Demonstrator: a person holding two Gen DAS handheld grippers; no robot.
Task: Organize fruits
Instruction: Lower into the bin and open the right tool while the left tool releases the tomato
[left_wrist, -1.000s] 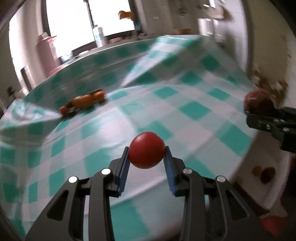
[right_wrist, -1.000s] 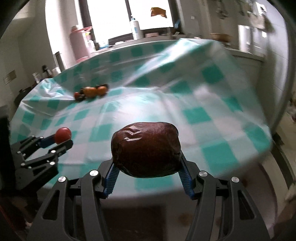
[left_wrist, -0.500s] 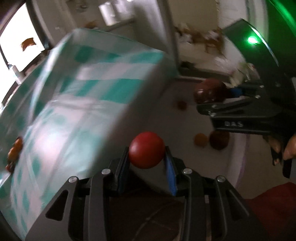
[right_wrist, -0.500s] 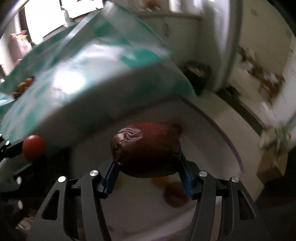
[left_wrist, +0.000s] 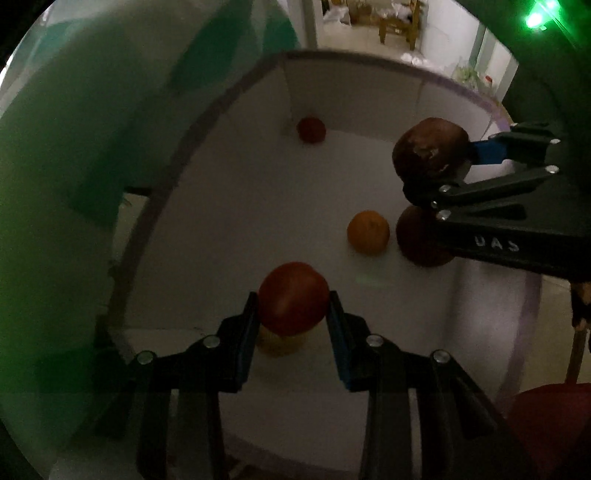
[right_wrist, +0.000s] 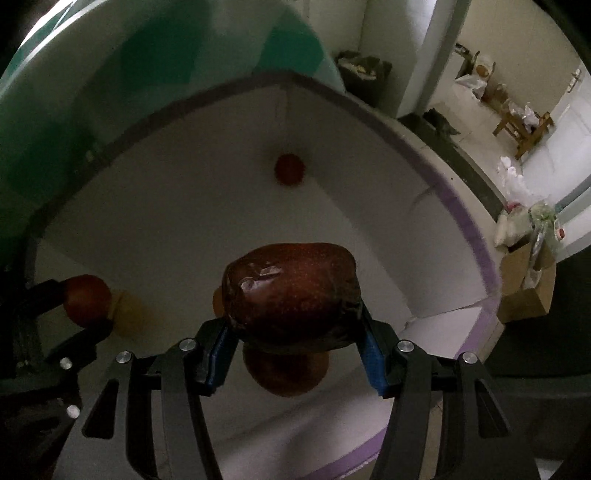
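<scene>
Closest in, the left tool (left_wrist: 293, 314) pinches a red tomato (left_wrist: 293, 297) between its blue pads, hanging over a yellowish fruit (left_wrist: 280, 343) on the floor of a white box (left_wrist: 221, 206). The right tool (right_wrist: 295, 332) clamps a dark, wrinkled brown fruit (right_wrist: 291, 291), with another reddish-brown fruit (right_wrist: 286, 373) lying directly beneath it. Both tools are inside the box's opening, side by side.

On the pale box floor, an orange fruit (left_wrist: 368, 232) sits just beside that reddish-brown one, and a small red fruit (left_wrist: 311, 129) rests alone in the far corner, well apart from the rest. The box has a purple-grey rim (right_wrist: 469, 218). To its left the green-checked cloth (left_wrist: 66, 147) hangs down from the tabletop edge. Beyond, a tiled floor, a wooden chair (right_wrist: 522, 123) and a cardboard box with bags (right_wrist: 526, 266) show in a brighter room.

Half a second ago both tools were above the box's edge with the cloth filling the view; now they have dropped lower into the box, each grip unchanged.
</scene>
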